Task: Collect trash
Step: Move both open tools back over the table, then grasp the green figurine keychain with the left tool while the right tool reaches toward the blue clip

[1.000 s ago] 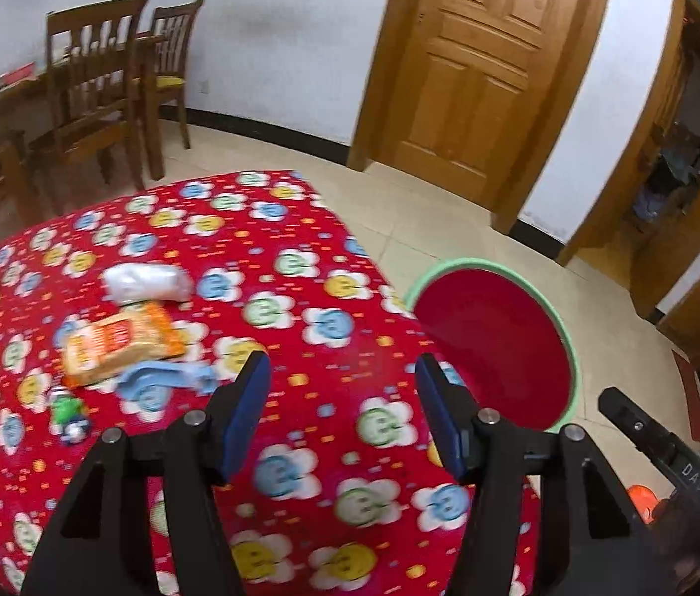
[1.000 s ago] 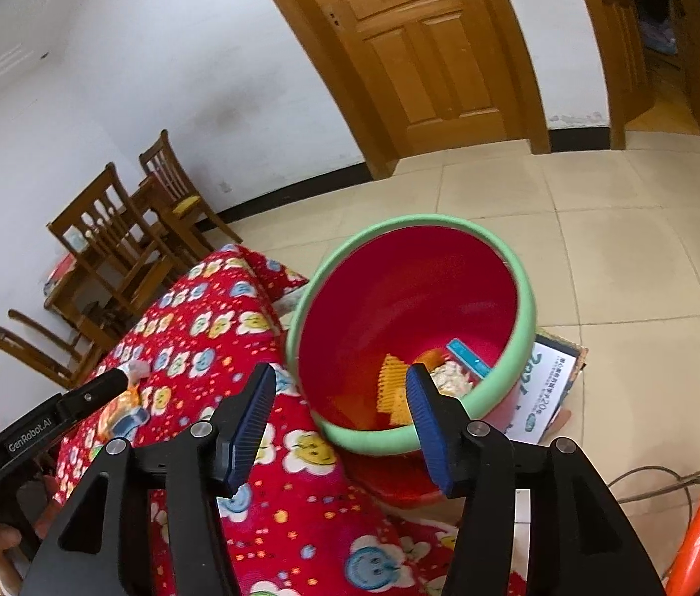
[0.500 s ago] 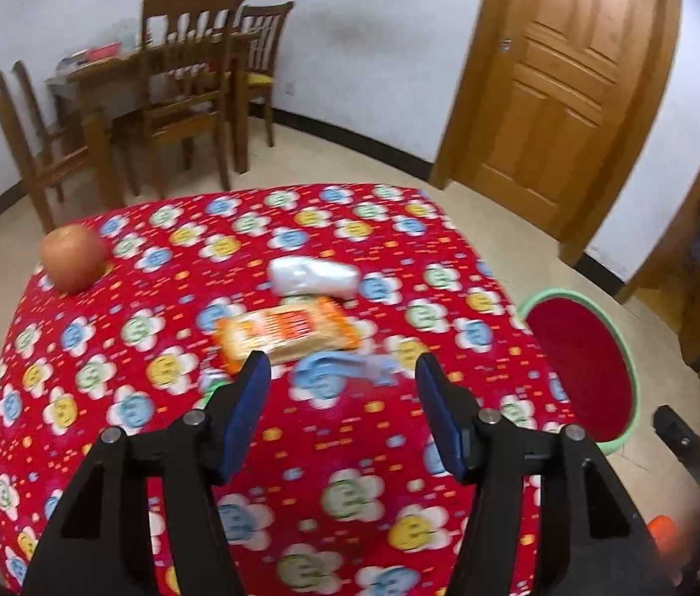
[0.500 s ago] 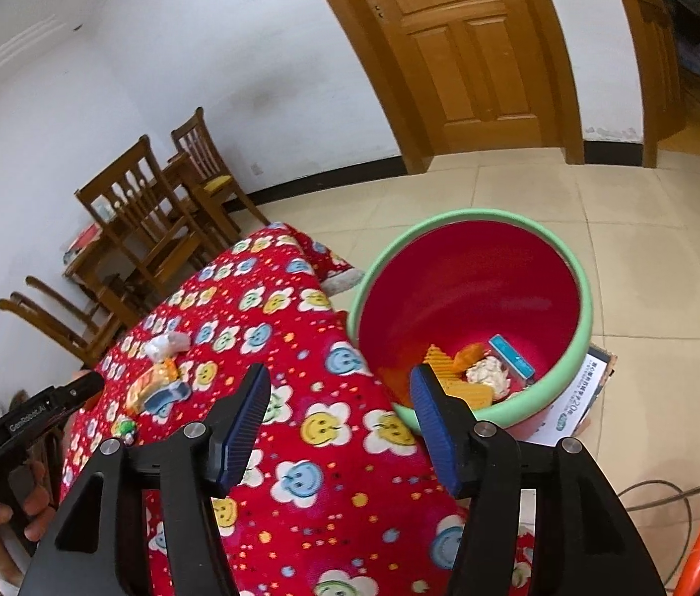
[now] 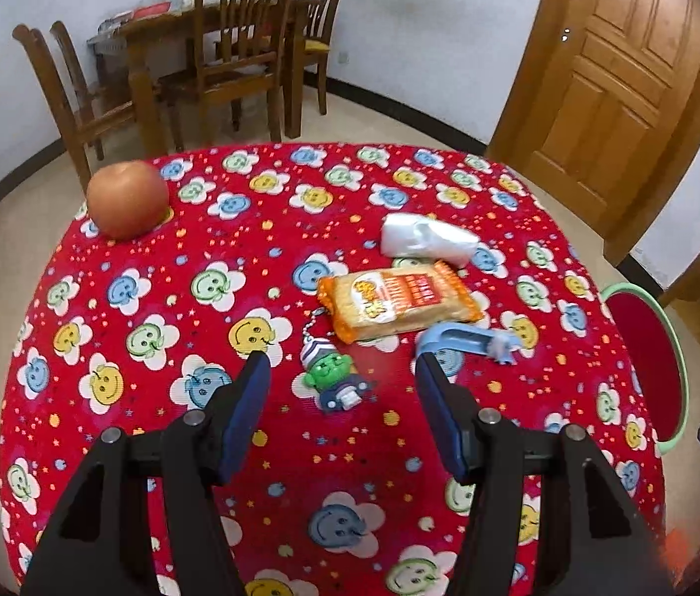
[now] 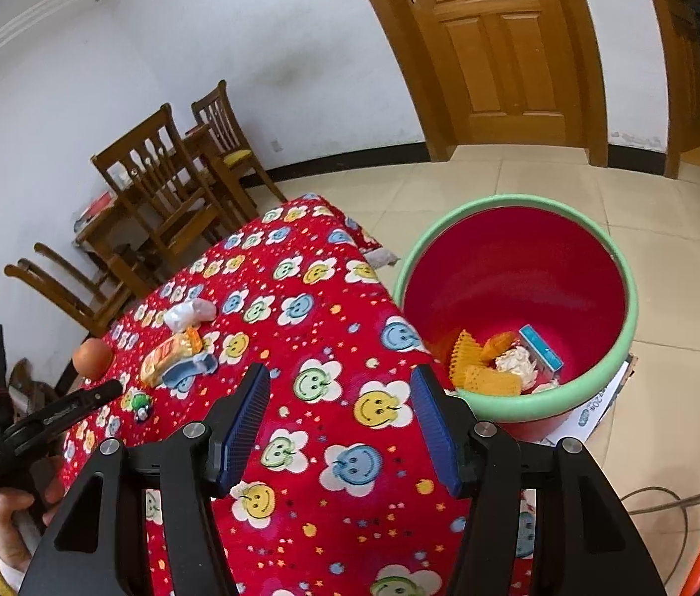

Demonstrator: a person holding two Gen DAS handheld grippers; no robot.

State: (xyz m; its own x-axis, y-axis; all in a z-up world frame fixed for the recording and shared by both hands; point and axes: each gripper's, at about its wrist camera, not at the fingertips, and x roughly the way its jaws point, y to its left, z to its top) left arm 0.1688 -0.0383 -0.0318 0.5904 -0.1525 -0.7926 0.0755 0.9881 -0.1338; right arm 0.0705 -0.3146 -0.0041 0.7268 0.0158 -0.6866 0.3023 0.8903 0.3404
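My left gripper (image 5: 342, 382) hangs open over the red flowered table (image 5: 161, 347), pointing down at a small green toy keychain (image 5: 332, 380) that shows between its fingertips, untouched. Just beyond lie an orange snack packet (image 5: 397, 305), a crumpled white wrapper (image 5: 427, 241) and a blue plastic piece (image 5: 466, 342). My right gripper (image 6: 340, 397) is open and empty above the table's near corner. The red bin with a green rim (image 6: 499, 201) stands on the floor beside it, holding orange wrappers (image 6: 479, 372), a white paper ball (image 6: 514, 362) and a small blue box (image 6: 541, 347).
An apple (image 5: 126, 198) sits at the table's far left edge. Wooden chairs and a dining table (image 5: 231, 64) stand behind, by the wall, and a wooden door (image 5: 618, 89) is at the right. A hand (image 6: 7, 511) holds the left gripper. Cable and papers lie by the bin.
The left gripper has swung away from the bin side and lowered over the items, now centred on the green toy. The right gripper has drawn back from the bin to over the table corner.
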